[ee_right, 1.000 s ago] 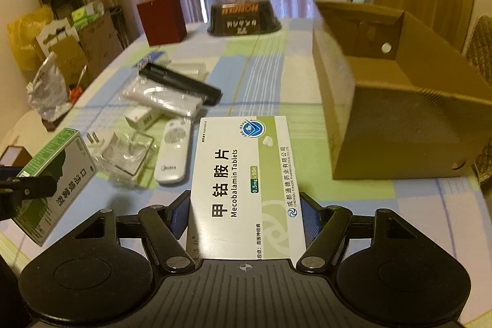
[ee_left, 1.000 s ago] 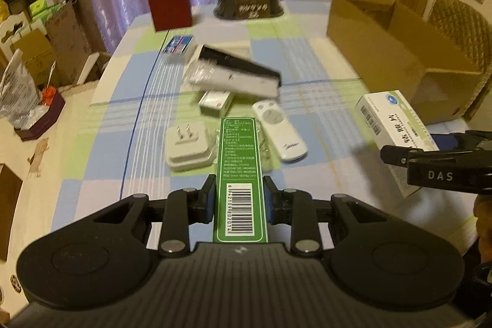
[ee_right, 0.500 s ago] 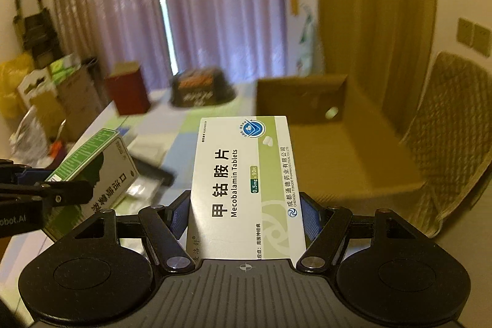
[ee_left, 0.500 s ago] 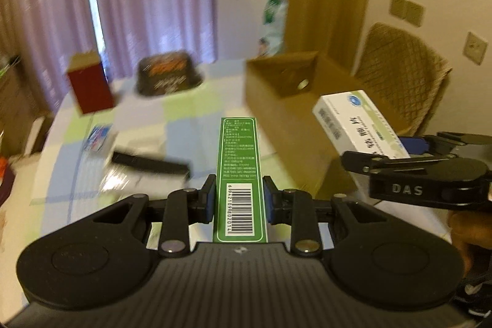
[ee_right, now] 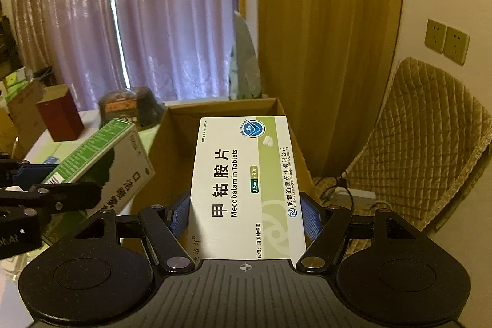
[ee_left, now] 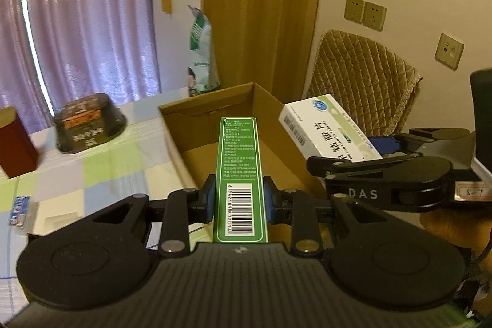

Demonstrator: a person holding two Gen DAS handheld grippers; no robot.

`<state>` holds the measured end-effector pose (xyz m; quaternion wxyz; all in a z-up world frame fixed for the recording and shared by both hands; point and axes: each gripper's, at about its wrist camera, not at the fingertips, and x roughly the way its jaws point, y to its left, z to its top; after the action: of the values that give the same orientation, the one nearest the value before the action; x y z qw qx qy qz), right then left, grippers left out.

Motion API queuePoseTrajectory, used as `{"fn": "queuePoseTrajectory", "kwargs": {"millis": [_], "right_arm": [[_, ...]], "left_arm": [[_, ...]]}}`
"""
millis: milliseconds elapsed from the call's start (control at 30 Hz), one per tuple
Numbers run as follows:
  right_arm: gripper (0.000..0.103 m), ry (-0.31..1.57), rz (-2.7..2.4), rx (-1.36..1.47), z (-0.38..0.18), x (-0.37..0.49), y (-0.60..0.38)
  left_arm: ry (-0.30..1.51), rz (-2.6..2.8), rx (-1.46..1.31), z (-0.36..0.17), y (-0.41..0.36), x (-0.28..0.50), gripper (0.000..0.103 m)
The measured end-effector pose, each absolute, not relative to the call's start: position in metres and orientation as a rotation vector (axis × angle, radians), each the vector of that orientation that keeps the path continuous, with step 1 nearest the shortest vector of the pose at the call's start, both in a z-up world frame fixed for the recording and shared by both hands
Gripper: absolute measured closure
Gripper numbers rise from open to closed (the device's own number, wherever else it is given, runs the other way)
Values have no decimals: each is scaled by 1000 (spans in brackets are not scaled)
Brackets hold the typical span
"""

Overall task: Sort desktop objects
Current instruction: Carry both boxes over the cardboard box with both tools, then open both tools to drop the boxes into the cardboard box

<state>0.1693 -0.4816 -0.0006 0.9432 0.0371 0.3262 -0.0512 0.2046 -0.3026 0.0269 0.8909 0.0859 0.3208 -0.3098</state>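
Observation:
My left gripper point(ee_left: 239, 199) is shut on a green medicine box point(ee_left: 238, 156) with a barcode, held edge-up in the air and pointing at the open cardboard box point(ee_left: 196, 128). My right gripper point(ee_right: 244, 212) is shut on a white and green tablet box point(ee_right: 243, 183), also raised, in front of the cardboard box point(ee_right: 175, 125). In the left wrist view the white tablet box point(ee_left: 326, 128) hangs over the carton's right rim, with the right gripper point(ee_left: 372, 148) behind it. The right wrist view shows the green box point(ee_right: 104, 162) at the left.
A dark bowl-shaped package point(ee_left: 89, 122) and a red box point(ee_left: 15, 143) stand at the far end of the checked tablecloth point(ee_left: 101, 168). A quilted chair point(ee_left: 366, 88) stands to the right of the table, a green and white bag point(ee_left: 203, 51) behind the carton.
Both grippers rose from the table with their boxes and swung right toward the cardboard box. The remote, plug and other items on the cloth dropped out of view.

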Motion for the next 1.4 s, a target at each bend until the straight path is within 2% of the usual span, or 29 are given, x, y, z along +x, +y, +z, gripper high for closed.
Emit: {"fn": "queuePoseTrajectory", "kwargs": {"millis": [567, 633, 700, 1400], "right_arm": [[33, 772, -111, 71, -50, 205, -505], [33, 779, -110, 73, -56, 208, -506], [33, 785, -109, 75, -60, 210, -506], [33, 819, -94, 69, -73, 216, -501]], "left_arm": [[721, -677, 259, -34, -348, 248, 77], [719, -685, 260, -37, -348, 249, 77], [698, -686, 257, -37, -346, 250, 66], [705, -668, 240, -33, -330, 248, 66]]}}
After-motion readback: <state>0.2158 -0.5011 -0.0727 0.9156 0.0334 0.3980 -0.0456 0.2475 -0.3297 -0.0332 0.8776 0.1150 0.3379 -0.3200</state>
